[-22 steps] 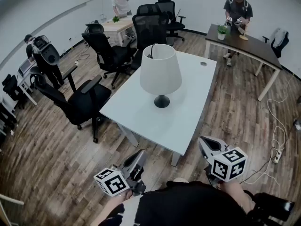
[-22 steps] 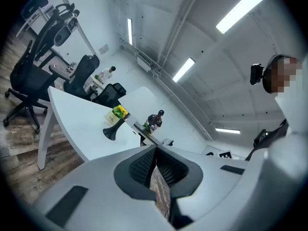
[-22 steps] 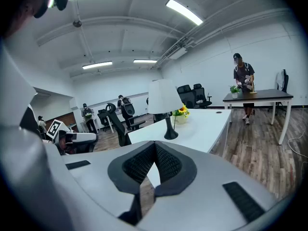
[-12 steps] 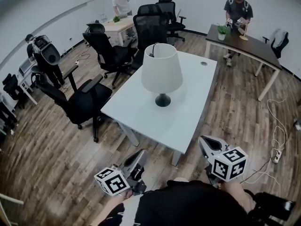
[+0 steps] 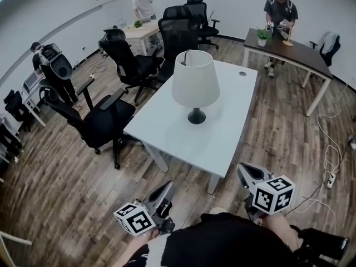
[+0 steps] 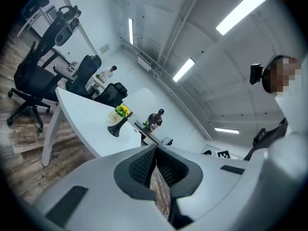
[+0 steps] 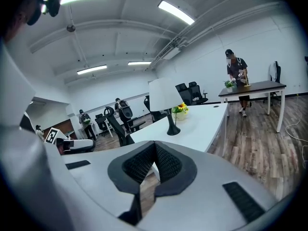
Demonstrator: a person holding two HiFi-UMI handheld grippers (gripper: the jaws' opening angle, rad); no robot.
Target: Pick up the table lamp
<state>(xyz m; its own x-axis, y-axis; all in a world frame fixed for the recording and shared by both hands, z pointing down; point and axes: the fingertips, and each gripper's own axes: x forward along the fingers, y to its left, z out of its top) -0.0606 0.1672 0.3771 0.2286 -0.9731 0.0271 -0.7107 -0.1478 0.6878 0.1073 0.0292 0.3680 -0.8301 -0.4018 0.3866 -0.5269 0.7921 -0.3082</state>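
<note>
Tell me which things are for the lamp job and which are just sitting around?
For the job:
- table lamp
- white table under it
- left claw, shut, empty
- right claw, shut, empty

Just sitting around:
- black chairs
- brown desk
- small plant
- power strip

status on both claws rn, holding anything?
Left claw: closed, empty.
Right claw: closed, empty.
</note>
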